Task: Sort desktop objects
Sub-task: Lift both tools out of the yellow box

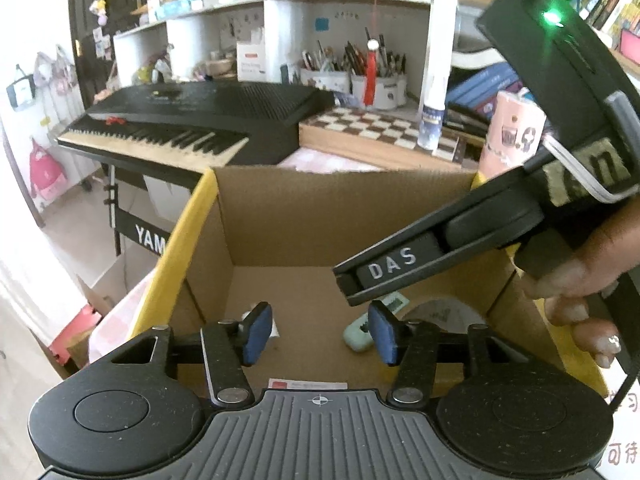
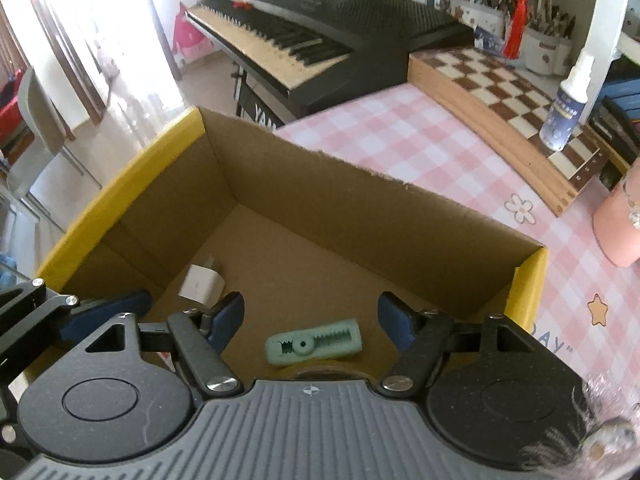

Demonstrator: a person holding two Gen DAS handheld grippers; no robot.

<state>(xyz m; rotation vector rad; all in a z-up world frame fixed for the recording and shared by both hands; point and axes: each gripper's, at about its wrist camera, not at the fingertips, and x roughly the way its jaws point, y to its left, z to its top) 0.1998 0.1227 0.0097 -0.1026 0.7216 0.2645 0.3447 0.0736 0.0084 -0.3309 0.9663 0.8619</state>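
An open cardboard box [image 2: 360, 208] with yellow-taped rims sits on the pink checked tablecloth; it also shows in the left wrist view [image 1: 280, 216]. On its floor lie a mint green toothed clip-like object [image 2: 314, 342], [image 1: 360, 334], a white charger plug [image 2: 202, 284], [image 1: 256, 316], and a roll of tape [image 1: 444, 312], partly hidden. My left gripper [image 1: 318, 334] is open and empty above the box. My right gripper [image 2: 312, 322] is open and empty over the green object; its body shows in the left wrist view [image 1: 440, 252].
A black keyboard [image 2: 320, 28] stands behind the box. A wooden chessboard [image 2: 508, 92] with a spray bottle [image 2: 568, 108] on it lies at the back right. A pink cup [image 2: 620, 228] stands right of the box. Pen holders [image 1: 360, 80] and shelves are behind.
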